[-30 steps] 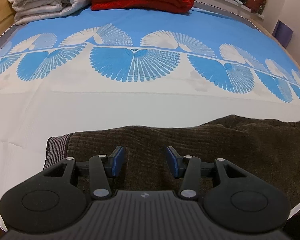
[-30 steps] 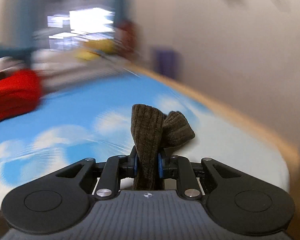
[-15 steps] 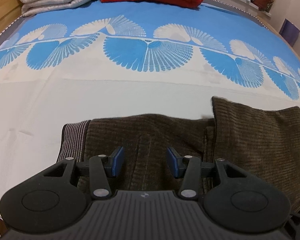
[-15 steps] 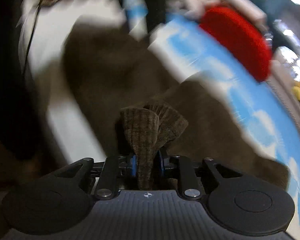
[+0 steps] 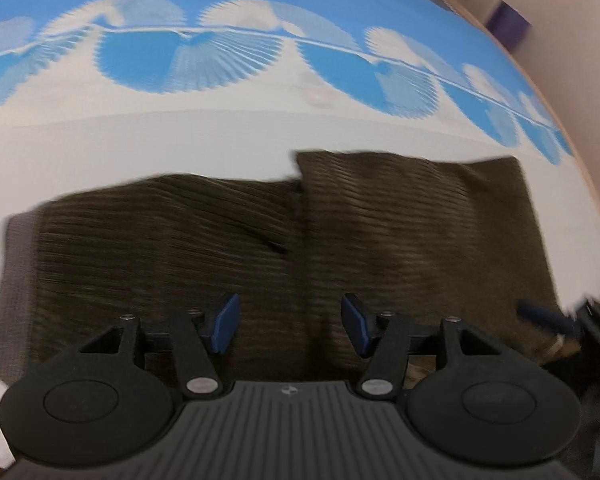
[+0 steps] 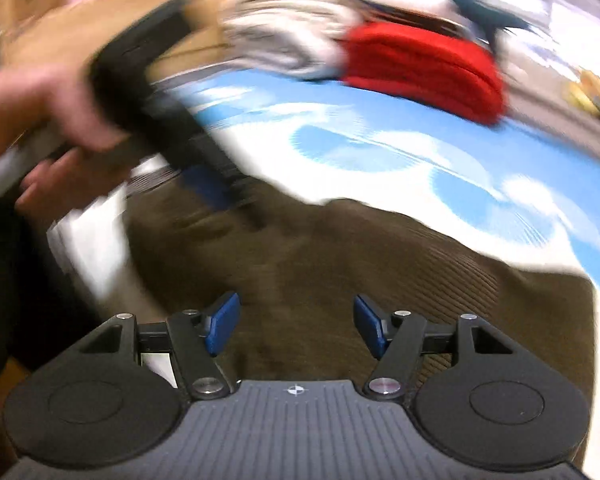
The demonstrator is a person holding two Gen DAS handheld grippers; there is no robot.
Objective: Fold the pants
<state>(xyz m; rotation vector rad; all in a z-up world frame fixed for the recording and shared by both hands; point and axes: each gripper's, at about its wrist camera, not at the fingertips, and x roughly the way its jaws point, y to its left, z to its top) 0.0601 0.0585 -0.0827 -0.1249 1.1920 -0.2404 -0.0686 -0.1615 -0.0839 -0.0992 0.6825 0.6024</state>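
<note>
Now the pants (image 5: pixel 228 240), of dark brown ribbed corduroy, are seen laid flat on the blue-and-white patterned bedsheet (image 5: pixel 180 128), with one part doubled over so that a raised folded edge runs across the cloth just right of its middle in the left wrist view. A grey striped band is shown at their left end.

The left gripper (image 5: pixel 290 326) is held low over the pants, its jaws parted about halfway and just widened, with nothing clasped; only cloth is seen lying under the gap. The right gripper (image 6: pixel 296 326) has likewise just been opened, its jaws set wide above the pants (image 6: pixel 340 260) with no fabric pinched between them.

White sheet is left bare beyond the far edge of the pants, while the bed's edge is seen close by on the right. In the right wrist view a hand (image 6: pixel 40 116) is blurred at upper left.
</note>
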